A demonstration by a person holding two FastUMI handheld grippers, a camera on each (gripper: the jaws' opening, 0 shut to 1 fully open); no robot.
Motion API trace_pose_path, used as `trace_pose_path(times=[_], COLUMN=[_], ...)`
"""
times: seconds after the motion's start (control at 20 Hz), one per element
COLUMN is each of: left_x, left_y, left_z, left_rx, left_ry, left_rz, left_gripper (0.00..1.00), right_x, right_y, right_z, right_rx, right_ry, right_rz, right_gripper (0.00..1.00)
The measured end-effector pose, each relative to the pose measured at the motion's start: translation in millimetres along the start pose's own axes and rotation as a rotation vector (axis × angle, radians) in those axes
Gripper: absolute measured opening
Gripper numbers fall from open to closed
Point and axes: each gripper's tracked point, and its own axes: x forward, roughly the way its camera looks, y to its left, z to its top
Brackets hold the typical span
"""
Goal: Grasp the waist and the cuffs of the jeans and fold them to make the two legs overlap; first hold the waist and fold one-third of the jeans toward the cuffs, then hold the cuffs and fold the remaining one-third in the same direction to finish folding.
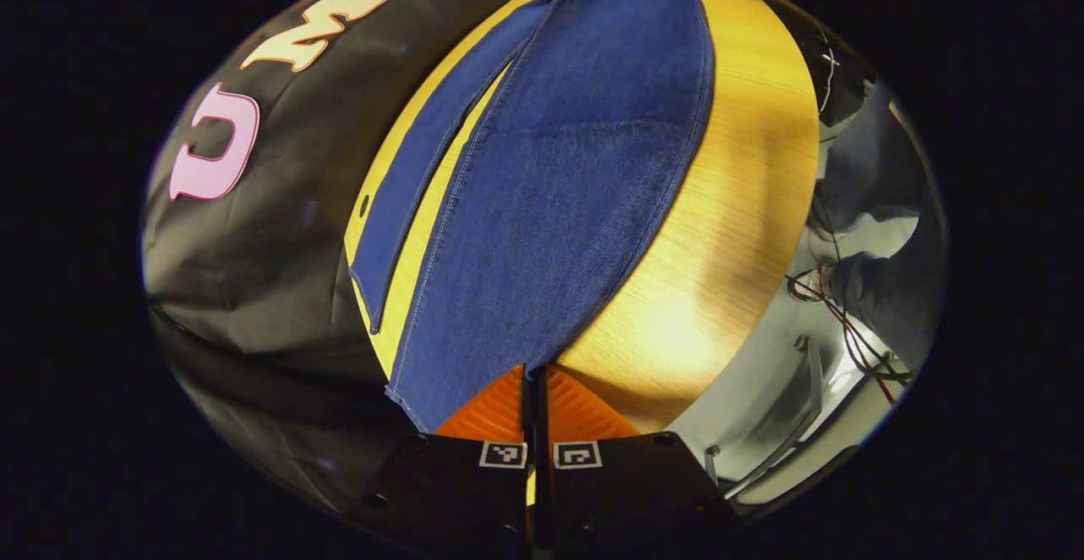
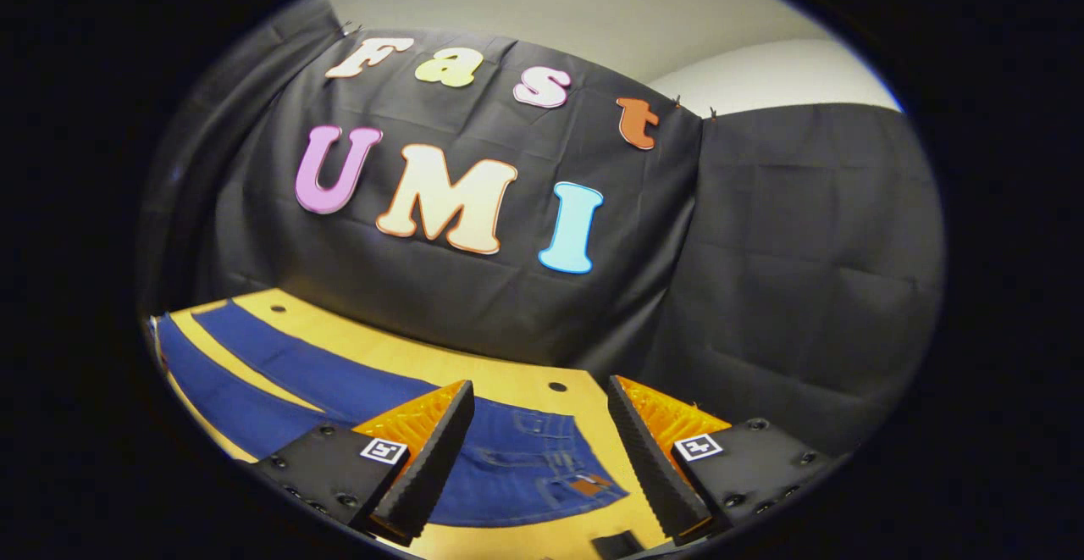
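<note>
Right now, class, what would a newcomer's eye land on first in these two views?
The blue jeans spread flat on the wooden table, legs splayed apart. In the left gripper view, the left gripper is shut at a cuff's hem. In the right gripper view, the right gripper hangs open above the waist.

Wooden table [image 1: 745, 204] (lamp-lit), black cloth wall [image 2: 804, 272]

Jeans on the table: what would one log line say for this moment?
jeans: flat on wooden table, legs apart | left gripper: shut at cuff edge | right gripper: open above waist | fold: not begun
</note>
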Motion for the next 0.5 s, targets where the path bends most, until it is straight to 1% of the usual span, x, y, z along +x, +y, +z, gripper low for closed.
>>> trace_pose_path(times=[0.15,0.2,0.25,0.5], left_x=[0.5,0.7,0.4,1.9], left_y=[0.4,0.1,0.2,0.4], left_z=[0.2,0.2,1.1,0.5], left_rx=[-0.006,-0.019,-0.029,-0.044], left_ry=[0.008,0.014,0.021,0.048], left_rz=[-0.002,-0.005,-0.008,-0.015], left_gripper=[0.00,0.00,0.00,0.00], right_x=[11.3,15.3,18.5,30.4], right_y=[-13.0,-14.2,-16.4,-21.4], right_z=[-38.3,-51.2,-63.5,-117.2], right_rx=[-0.062,-0.095,-0.140,-0.352], right_ry=[0.062,0.082,0.103,0.192], right_rz=[0.018,0.029,0.041,0.141], right_gripper=[1.00,0.99,1.00,0.99])
